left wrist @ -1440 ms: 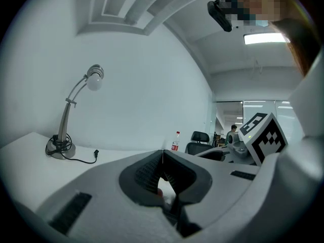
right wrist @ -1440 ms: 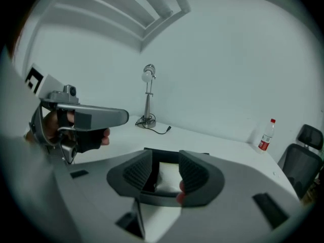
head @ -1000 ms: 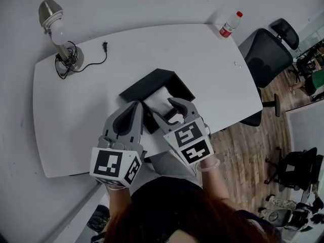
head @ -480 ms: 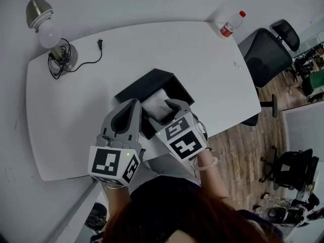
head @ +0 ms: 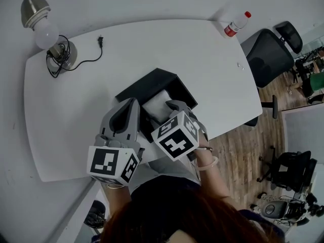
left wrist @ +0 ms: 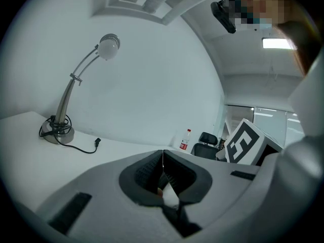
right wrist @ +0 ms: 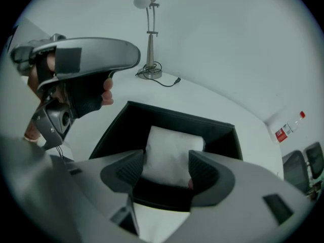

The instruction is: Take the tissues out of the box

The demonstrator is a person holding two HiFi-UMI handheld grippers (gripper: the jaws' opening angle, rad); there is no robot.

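Floor: wood-plank flooring [head: 238, 151] lies off the table's right side. A black office chair [head: 268, 54] stands beside that end.
Table: white tabletop with rounded corners [head: 202, 70]. It bears every item below.
Box: black open-topped square box [head: 152, 82], near the table edge closest to you and just ahead of both grippers.
Box contents: a white folded stack of tissues [right wrist: 172, 140] lies inside, with dark interior showing behind it.
Right gripper: your right gripper [right wrist: 167, 161] points steeply down over the box. Its jaws have just been opening and stand spread wide. The tissues show between them, and the pads are not pressing on them.
Left gripper: your left gripper [left wrist: 162, 155] sits just left of the box, its jaws pressed together at the tips.
Lamp: silver gooseneck desk lamp [head: 43, 27] at the far left corner. Its black cord trails loose across the table.
Bottle: clear plastic bottle with a red cap [head: 237, 24], upright at the far right corner.
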